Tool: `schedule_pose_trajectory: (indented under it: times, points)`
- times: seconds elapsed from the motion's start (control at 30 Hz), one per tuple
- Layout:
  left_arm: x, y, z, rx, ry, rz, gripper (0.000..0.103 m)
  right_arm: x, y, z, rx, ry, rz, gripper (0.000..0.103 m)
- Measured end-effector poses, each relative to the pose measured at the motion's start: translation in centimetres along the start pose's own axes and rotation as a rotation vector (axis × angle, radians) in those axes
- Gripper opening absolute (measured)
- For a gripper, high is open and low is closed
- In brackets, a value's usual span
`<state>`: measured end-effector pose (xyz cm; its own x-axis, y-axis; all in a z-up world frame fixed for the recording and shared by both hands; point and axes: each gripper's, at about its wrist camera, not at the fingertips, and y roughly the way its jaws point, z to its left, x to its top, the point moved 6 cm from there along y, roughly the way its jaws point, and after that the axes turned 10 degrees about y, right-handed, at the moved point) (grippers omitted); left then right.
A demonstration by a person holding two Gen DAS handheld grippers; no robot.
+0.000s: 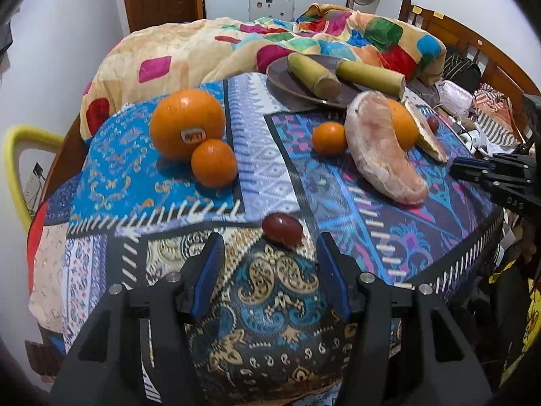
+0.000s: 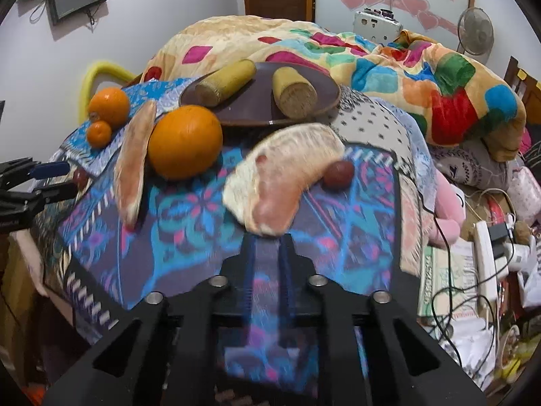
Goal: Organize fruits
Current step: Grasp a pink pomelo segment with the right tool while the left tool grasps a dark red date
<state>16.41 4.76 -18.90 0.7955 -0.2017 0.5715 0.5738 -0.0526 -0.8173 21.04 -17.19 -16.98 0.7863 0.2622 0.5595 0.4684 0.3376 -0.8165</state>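
Observation:
My left gripper (image 1: pixel 270 253) is open, its fingertips either side of and just short of a dark red date (image 1: pixel 282 230) on the patterned cloth. It also shows in the right wrist view (image 2: pixel 57 179). My right gripper (image 2: pixel 267 240) has its jaws close together, just below the near end of a pomelo wedge (image 2: pixel 280 179), and looks empty. A second date (image 2: pixel 339 174) lies by that wedge. A second pomelo wedge (image 1: pixel 382 145) leans on a large orange (image 2: pixel 185 142). Another large orange (image 1: pixel 186 123) and two small ones (image 1: pixel 213 162) (image 1: pixel 329 138) lie nearby. A brown plate (image 2: pixel 250 101) holds two sugarcane pieces (image 2: pixel 294 92).
A colourful blanket (image 1: pixel 236 44) is heaped behind the plate. Cables, a power strip (image 2: pixel 487 260) and clutter lie off the right edge. A yellow chair frame (image 1: pixel 13 169) stands at the left. The cloth's near edge drops off just below both grippers.

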Motion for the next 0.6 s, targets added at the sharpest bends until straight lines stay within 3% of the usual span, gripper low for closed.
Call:
schedule_pose_trajectory:
  times: [0.13, 0.17, 0.23, 0.27, 0.3, 0.6]
  points:
    - [-0.5, 0.0, -0.3, 0.001, 0.001, -0.009, 0.057, 0.3, -1.0, -0.2, 0.015, 0.035, -0.010, 0.013]
    - [-0.5, -0.1, -0.4, 0.001, 0.000, -0.012, 0.057, 0.5, -1.1, -0.1, 0.016, 0.035, -0.015, 0.019]
    - [-0.5, 0.0, -0.4, -0.003, -0.004, -0.014, 0.056, 1.0, -1.2, 0.2, 0.024, 0.046, -0.038, 0.039]
    - [-0.4, 0.0, -0.4, -0.003, -0.004, -0.018, 0.054, 1.4, -1.2, 0.3, 0.021, 0.058, -0.056, 0.055]
    - [-0.3, 0.1, -0.3, 0.001, -0.003, -0.021, 0.052, 1.7, -1.0, 0.4, 0.018, 0.063, -0.070, 0.061]
    - [0.6, 0.7, 0.0, -0.004, -0.001, -0.049, 0.037, 3.5, 3.3, 1.0, -0.018, 0.079, -0.045, 0.062]
